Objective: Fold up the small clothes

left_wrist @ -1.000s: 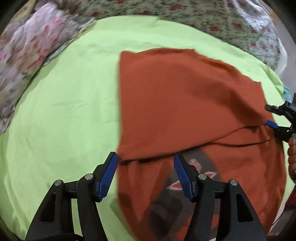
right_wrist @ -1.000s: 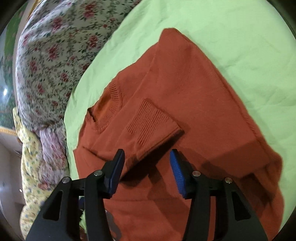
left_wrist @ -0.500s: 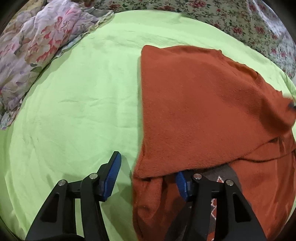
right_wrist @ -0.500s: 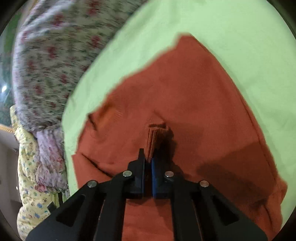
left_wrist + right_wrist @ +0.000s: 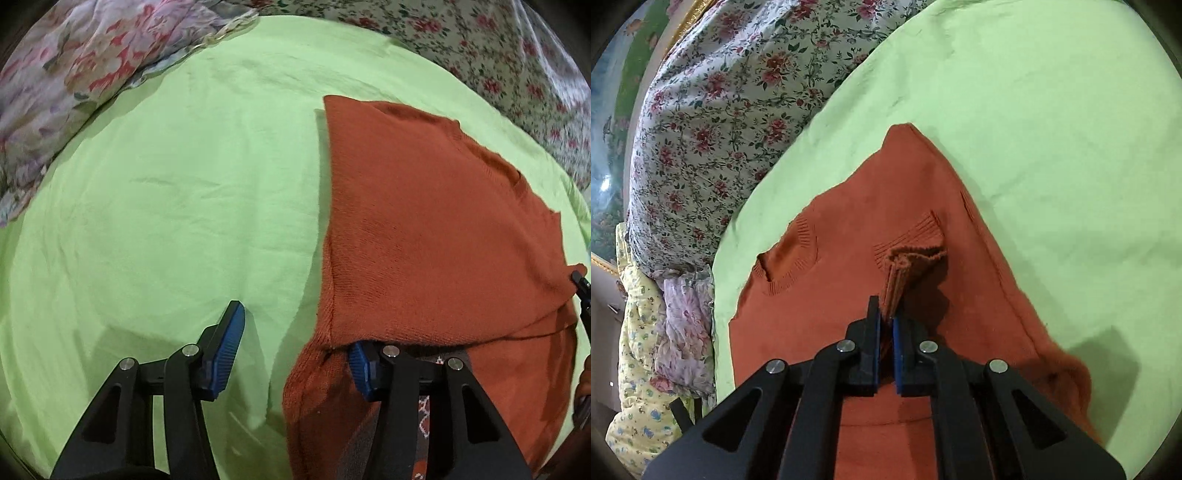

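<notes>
A rust-orange knit sweater [image 5: 424,229] lies partly folded on a light green sheet [image 5: 166,221]. My left gripper [image 5: 295,354] stands open astride the sweater's near left edge. Its left pad hangs over the bare sheet and its right pad is tucked under the folded flap, not pressing. In the right wrist view the sweater [image 5: 886,206] shows its ribbed neckline. My right gripper [image 5: 885,325] is shut on the ribbed sleeve cuff [image 5: 912,251], which bunches up from its pads. The right gripper's tip [image 5: 577,277] also shows at the sweater's far right side.
Floral bedding [image 5: 74,74] is heaped along the far side of the sheet, and it fills the left of the right wrist view [image 5: 720,110]. A grey patterned patch [image 5: 424,424] shows under the sweater's flap. Bare green sheet [image 5: 1034,110] spreads beyond the sweater.
My right gripper went from open around the cuff to shut on it, then drew it up and back. My left gripper slid to the sweater's left edge, its jaws a little narrower.
</notes>
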